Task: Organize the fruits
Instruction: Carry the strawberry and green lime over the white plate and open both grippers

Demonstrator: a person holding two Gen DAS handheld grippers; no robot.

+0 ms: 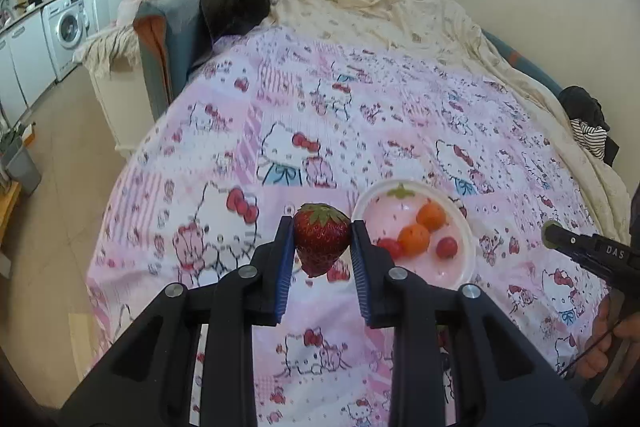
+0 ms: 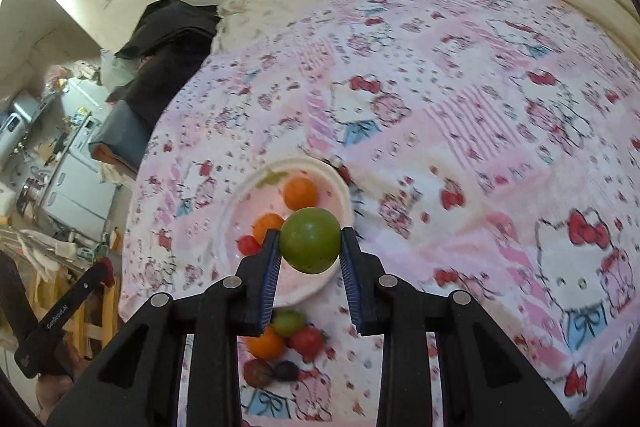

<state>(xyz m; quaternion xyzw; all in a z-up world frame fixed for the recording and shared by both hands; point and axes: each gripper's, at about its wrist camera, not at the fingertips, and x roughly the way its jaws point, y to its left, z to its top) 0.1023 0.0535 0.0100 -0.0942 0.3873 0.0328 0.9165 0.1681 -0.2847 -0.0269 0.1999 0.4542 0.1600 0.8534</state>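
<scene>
Strawberry clamped in left gripper; right gripper clamped on green fruit, both above plate.

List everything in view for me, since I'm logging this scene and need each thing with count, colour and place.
strawberry: one, red, between the left gripper's fingers
green fruit: one, green, between the right gripper's fingers
plate: one, white and pink, on the bedspread
fruits on plate: two orange, two small red
loose fruits: about five, green, orange, red, dark, on the bedspread near the plate
bedspread: one, pink cartoon-cat print, over the bed
washing machine: one, white, far left
left gripper: black, blue pads, shut on the strawberry
right gripper: black, blue pads, shut on the green fruit
</scene>
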